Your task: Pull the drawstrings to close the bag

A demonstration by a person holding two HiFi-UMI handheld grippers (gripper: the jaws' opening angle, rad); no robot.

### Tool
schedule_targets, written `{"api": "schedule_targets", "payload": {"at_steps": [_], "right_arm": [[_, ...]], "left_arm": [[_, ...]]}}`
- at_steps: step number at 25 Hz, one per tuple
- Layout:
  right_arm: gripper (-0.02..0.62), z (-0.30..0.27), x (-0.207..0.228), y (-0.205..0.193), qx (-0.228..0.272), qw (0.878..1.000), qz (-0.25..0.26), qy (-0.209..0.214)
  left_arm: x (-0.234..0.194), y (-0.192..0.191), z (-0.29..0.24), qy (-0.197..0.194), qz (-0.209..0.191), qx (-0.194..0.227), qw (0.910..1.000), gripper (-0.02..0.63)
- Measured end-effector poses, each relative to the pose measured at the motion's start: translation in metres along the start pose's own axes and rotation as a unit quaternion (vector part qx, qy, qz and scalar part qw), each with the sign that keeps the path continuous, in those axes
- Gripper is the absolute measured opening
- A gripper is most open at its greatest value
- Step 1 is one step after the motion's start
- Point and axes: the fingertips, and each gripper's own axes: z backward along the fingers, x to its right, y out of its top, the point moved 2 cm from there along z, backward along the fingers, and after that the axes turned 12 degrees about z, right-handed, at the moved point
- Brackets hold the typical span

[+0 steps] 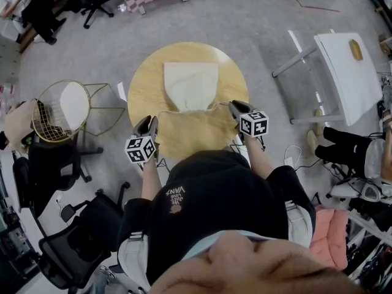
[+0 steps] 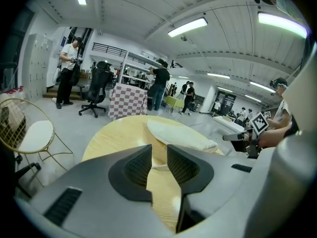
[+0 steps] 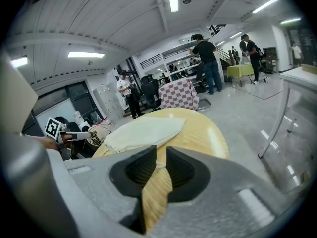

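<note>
On round table (image 1: 144,90): cream bag (image 1: 191,84). Left gripper (image 2: 159,156), right gripper (image 3: 161,157): jaws nearly together, each pinching a drawstring (image 1: 223,105). Risk: uneven pull likely slips cord free.

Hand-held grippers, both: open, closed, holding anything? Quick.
Left hand-held gripper: closed on the thin white left drawstring of the cream cloth bag.
Right hand-held gripper: closed on the right drawstring.
</note>
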Motion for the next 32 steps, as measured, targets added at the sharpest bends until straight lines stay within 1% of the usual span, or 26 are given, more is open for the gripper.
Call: {"api": "schedule_targets", "payload": {"at_steps": [6,11,16,27,28,29,30,32], "right_arm": [[0.057,0.001,-0.001,0.012,0.013,1.000,0.002,0.001],[0.054,0.006,0.001,0.023,0.025,1.000,0.006,-0.006],[0.052,0.008,-0.003,0.041,0.047,0.999,0.010,-0.008],[0.051,0.018,-0.016,0.078,0.098,0.995,0.027,-0.007],[0.049,0.019,-0.018,0.081,0.104,0.994,0.027,-0.005],[0.013,0.021,-0.021,0.085,0.110,0.994,0.027,-0.003],[0.003,0.023,-0.023,0.089,0.116,0.993,0.029,-0.003],[0.003,0.026,-0.026,0.097,0.126,0.992,0.032,-0.002]], "left_arm": [[0.008,0.013,0.001,-0.008,-0.020,0.015,0.9997,0.101],[0.012,0.023,0.003,-0.014,-0.024,0.026,0.9993,0.060],[0.016,0.038,0.008,-0.022,-0.038,0.046,0.9980,0.034],[0.038,0.077,0.019,-0.055,-0.078,0.092,0.9912,0.021],[0.039,0.079,0.020,-0.058,-0.081,0.094,0.9905,0.020],[0.041,0.081,0.021,-0.062,-0.083,0.096,0.9899,0.020],[0.043,0.083,0.022,-0.066,-0.086,0.098,0.9893,0.020],[0.048,0.086,0.023,-0.072,-0.091,0.102,0.9880,0.018]]}}
